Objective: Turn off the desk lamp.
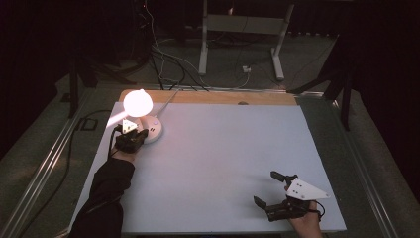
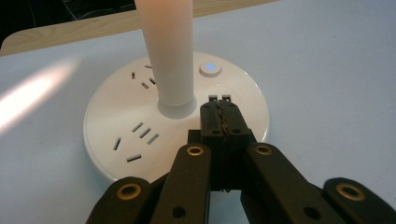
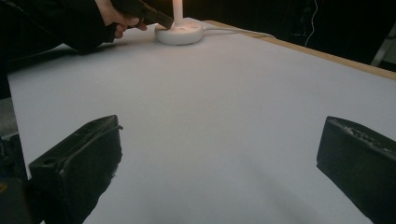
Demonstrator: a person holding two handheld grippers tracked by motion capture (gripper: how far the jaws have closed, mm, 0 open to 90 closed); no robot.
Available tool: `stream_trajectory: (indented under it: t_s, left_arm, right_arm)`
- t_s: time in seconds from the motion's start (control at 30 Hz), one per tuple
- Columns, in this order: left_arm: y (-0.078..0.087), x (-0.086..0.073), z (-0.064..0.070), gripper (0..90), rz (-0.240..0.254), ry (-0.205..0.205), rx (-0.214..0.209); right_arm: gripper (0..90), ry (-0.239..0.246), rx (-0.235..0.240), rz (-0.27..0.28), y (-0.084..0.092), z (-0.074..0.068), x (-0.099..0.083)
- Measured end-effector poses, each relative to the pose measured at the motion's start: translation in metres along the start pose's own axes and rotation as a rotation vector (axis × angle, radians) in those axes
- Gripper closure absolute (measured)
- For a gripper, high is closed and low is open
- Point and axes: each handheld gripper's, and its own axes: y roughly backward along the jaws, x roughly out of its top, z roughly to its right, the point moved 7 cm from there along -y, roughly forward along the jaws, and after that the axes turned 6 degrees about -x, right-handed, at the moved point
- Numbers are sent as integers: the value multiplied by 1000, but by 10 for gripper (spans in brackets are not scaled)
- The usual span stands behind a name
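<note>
The left claw (image 2: 223,122) is squeezed tight with nothing in it, its tips over the lamp's round white base (image 2: 116,126) at the bench's (image 1: 223,163) far left corner. The lamp (image 1: 137,102) glows. The right claw (image 1: 270,188) is spread wide and empty near the bench's front right.

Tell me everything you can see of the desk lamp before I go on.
The lamp is lit: its rounded head glows bright at the table's far left corner. A white stem rises upright from the middle of a round, white, plastic-looking base. The base carries socket slots, two small ports and a round button glowing blue. A white cord leaves it toward the table's far edge. The left gripper, jaws together, has its tips over the base beside the ports; contact is unclear.
</note>
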Motion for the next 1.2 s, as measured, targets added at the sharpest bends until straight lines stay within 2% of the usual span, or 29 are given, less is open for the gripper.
stream_trajectory:
  t_s: [0.1,0.27,0.33,0.53,1.2]
  left_arm:
    - [3,1,-1,900,6,19,-18]
    - [11,12,1,900,33,12,-16]
    - [13,14,1,900,46,26,-21]
    - [16,18,-1,900,65,32,-15]
    - [4,4,-2,900,19,30,-18]
  right_arm:
    - [0,2,1,-2,0,-1,0]
    - [0,-2,1,1,0,0,0]
    - [0,1,1,2,0,0,0]
    - [0,0,0,2,0,0,0]
    - [0,1,0,2,1,0,0]
